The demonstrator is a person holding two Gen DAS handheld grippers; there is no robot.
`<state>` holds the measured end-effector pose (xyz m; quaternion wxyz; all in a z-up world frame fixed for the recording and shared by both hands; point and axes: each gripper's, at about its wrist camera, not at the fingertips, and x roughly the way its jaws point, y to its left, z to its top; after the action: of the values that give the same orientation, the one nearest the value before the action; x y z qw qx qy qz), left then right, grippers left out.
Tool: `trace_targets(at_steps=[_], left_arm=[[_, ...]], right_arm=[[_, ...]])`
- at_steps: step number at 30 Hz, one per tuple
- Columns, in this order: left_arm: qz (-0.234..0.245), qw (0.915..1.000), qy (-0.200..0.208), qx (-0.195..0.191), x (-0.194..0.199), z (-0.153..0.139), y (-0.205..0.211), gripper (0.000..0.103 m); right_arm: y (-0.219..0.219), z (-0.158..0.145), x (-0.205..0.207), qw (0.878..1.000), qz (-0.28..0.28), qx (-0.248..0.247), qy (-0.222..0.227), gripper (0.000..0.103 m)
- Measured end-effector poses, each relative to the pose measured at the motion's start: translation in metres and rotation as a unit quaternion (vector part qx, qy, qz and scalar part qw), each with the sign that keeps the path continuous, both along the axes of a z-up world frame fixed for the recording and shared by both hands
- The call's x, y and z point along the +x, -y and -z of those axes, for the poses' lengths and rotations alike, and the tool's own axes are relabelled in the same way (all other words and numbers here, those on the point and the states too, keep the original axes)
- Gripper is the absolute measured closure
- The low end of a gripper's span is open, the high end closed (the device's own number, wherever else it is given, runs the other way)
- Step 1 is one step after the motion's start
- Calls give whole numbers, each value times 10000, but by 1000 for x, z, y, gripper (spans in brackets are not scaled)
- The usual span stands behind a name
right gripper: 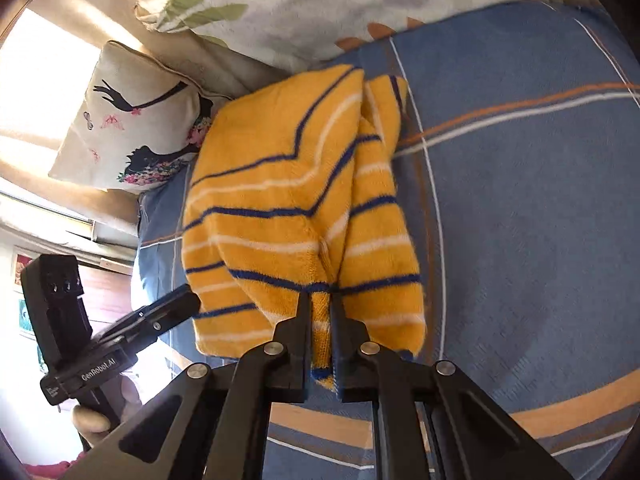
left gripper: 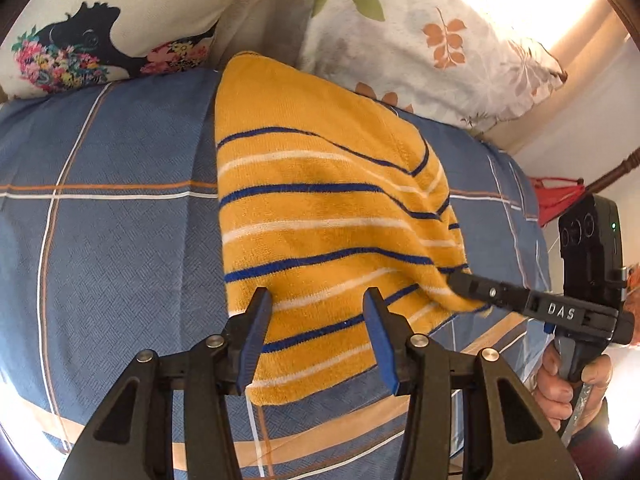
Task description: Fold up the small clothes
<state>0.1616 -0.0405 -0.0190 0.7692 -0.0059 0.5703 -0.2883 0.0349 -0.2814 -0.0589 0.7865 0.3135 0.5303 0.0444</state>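
The yellow striped garment [left gripper: 320,208] lay mid-frame on the blue checked bed [left gripper: 112,208]. The right gripper [right gripper: 320,300] had its jaws pinching a bunched edge; the left gripper [left gripper: 316,300] hovered with jaws spread. The fold would probably go best if the left pinned the near hem flat while the right carried its edge across evenly.

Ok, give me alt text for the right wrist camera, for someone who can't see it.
The right gripper pinches the near edge of a yellow fleece garment with blue and white stripes, lying on a blue checked bedsheet. The left gripper reaches the garment's left side; floral pillows lie behind.
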Motion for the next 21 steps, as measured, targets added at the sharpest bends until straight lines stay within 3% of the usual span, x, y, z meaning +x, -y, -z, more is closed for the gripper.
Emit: trace_targets(at_steps=[5,9,12,18,21], left_arm=[[298,9985,-273,370,-7,22,7,57],[414,9979,-206,451,-15,33,6,57],[425,9980,-250,383,-11,33,5,57],[476,9980,-213,353,-15,37,3,56],[481,9981,-197,333,-16,36,0,56]], right_arm=[[13,18,-17,9982,482,-6,-352,95],[16,-10,-18,9975,679,-25,167,91],[13,-28,6,9956,709,-513,320,83],[10,-12,65,9940,540,-954,26,83],[11,-11,76,9971,474,-583,79,95]])
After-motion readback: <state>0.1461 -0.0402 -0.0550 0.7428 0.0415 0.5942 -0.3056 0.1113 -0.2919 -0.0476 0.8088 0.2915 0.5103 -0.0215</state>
